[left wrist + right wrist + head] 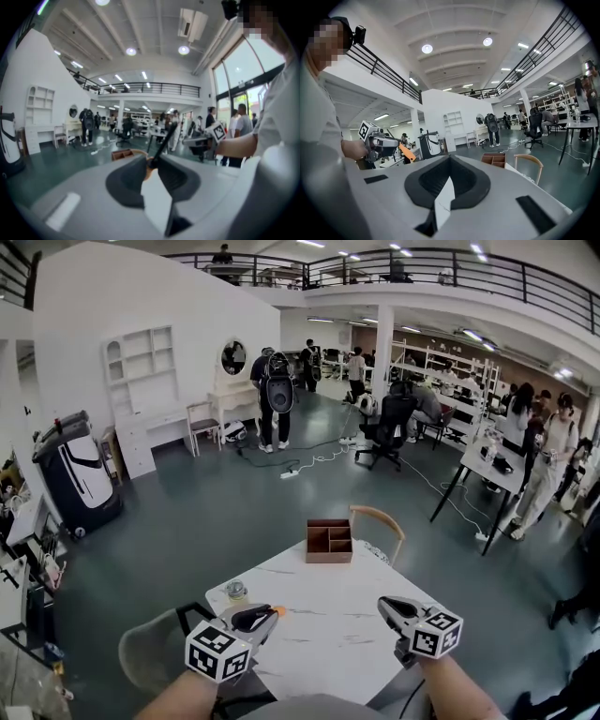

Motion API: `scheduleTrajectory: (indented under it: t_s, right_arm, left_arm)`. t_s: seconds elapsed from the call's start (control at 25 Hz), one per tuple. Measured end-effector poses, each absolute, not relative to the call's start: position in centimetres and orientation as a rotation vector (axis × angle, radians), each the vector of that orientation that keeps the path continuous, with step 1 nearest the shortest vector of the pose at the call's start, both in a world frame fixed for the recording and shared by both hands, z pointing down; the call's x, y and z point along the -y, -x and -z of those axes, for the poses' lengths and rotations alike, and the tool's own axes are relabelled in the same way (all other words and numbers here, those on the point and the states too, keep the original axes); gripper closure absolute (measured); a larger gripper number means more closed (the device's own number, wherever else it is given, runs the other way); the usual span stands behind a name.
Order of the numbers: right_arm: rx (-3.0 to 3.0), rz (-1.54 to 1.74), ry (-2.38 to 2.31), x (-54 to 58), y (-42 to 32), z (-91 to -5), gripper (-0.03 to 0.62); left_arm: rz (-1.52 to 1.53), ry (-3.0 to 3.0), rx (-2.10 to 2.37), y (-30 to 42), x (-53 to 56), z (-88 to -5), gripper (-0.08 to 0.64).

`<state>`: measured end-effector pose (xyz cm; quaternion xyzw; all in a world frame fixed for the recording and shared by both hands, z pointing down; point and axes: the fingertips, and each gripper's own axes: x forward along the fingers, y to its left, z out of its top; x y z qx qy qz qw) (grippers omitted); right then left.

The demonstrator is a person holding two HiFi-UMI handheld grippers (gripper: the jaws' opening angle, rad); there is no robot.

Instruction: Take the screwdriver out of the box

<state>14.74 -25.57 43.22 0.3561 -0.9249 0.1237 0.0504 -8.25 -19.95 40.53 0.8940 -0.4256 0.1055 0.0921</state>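
My left gripper (263, 616) hovers over the near left of the white table (328, 638), shut on a screwdriver (279, 611) with an orange handle. In the left gripper view its black shaft (164, 140) sticks up and to the right from between the jaws, with a bit of orange at the pads. The right gripper view shows the orange handle (407, 152) slanting down from that gripper. The brown wooden box (329, 540) with open compartments stands at the table's far edge, apart from both grippers. My right gripper (388, 605) is level over the near right, jaws together with nothing between them.
A small round jar (236, 591) sits at the table's left edge. A wooden chair (380, 518) stands behind the box and a grey chair (155, 651) at the near left. People, desks and cables fill the hall beyond.
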Motion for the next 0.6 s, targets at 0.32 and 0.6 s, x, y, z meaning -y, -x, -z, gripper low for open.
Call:
scheduleTrajectory:
  t_s: [0.32,0.6]
  right_arm:
    - [2.802,-0.361,-1.074,25.55,-14.5,-43.38,0.586]
    - [2.798,-0.364,-1.078,25.46,-15.04,-43.73,0.586]
  left_arm:
    - [-0.308,-2.66,1.247,8.17,20.25,-40.57,0.482]
    - [-0.311,-2.665,1.234,7.59,20.31,-40.84,0.482]
